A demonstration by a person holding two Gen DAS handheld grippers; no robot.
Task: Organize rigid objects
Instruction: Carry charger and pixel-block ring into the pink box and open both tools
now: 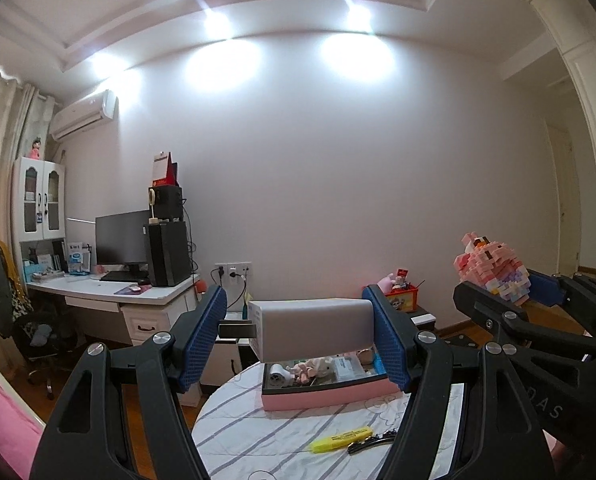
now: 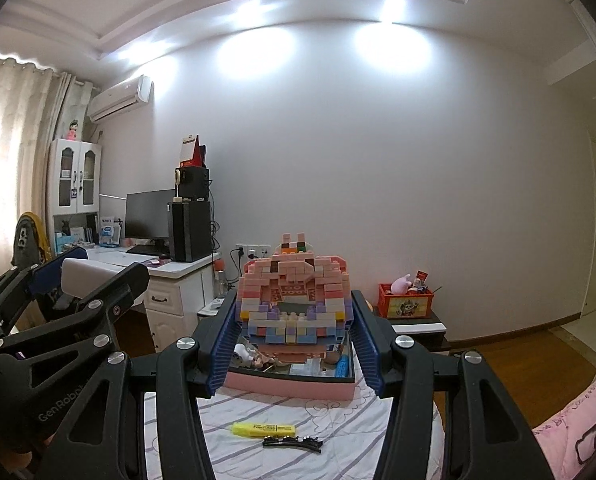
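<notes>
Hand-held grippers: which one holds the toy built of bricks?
The right hand-held gripper holds the pink brick toy; the left hand-held gripper clamps a plain grey box instead.

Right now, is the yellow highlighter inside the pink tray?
No, the yellow highlighter lies on the striped cloth in front of the pink tray.

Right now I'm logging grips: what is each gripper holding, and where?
Left gripper: a grey box, clamped by its two ends. Right gripper: a pink block model, squeezed at its lower sides.
</notes>
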